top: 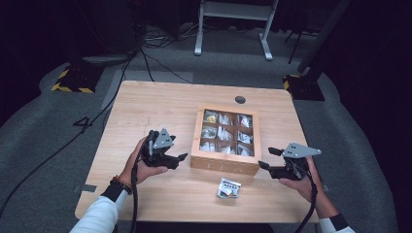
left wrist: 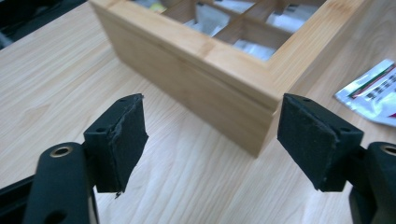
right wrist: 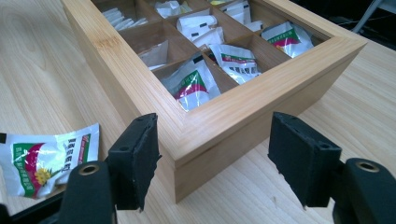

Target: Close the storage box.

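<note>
Nearest the camera, a loose foil sachet (top: 229,188) lay flat on the table (top: 145,107) close to its near edge, just in front of the wooden box (top: 224,163). The box sat right of the table's middle, its open top divided into nine compartments, most holding similar sachets (right wrist: 192,85).

The left gripper (top: 178,158) hovered at the box's near-left corner with its fingers (left wrist: 122,140) spread and nothing between them; the corner stood a little beyond the pads. The right gripper (top: 266,159) faced the near-right corner, fingers (right wrist: 135,158) spread wide to either side of that corner without pressing on it.

The box looked like stiff bamboo with thick walls, probably moderately heavy for its size and rigid enough to take a firm squeeze. Its finished sides seemed smooth, so a one-sided pinch might slip or let it swivel. The best hold seemed to be on the wall near the two front corners, one gripper each side, keeping it level so the contents stayed put. The sachet, by contrast, appeared light, thin, crinkly and slick; lying flat, it would likely need a pinch at a raised edge or corner, and a gentle one would do.
</note>
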